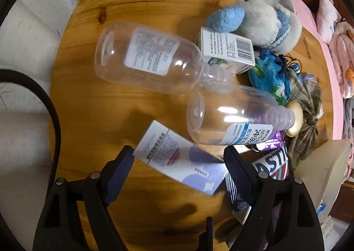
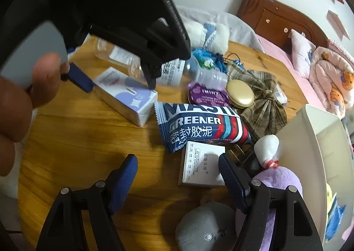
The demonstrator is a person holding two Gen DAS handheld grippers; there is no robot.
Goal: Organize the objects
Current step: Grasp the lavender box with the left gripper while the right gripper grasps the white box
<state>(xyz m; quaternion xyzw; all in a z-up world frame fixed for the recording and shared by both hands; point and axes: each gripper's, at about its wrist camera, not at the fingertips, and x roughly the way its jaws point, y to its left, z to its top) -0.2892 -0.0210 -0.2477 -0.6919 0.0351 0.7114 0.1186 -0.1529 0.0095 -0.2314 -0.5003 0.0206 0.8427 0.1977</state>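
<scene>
My left gripper [image 1: 179,169] is open, its jaws on either side of a white and lavender box [image 1: 177,160] lying flat on the round wooden table [image 1: 93,104]. The same box [image 2: 126,96] shows in the right wrist view under the left gripper's body. Two clear empty bottles lie on their sides beyond it, one far left [image 1: 146,58], one nearer [image 1: 230,118]. My right gripper [image 2: 177,175] is open and empty above the table, near a white flat box [image 2: 202,166] and a blue MASTIC packet [image 2: 199,127].
A white plush with a blue scarf [image 1: 263,22], a small carton [image 1: 227,49], a blue pouch [image 1: 270,76], a plaid cap [image 2: 263,104], a gold compact [image 2: 240,93], a purple mint tin [image 2: 208,96] crowd the right. A white bin [image 2: 314,151] and grey and purple plush toys [image 2: 205,228] sit near right.
</scene>
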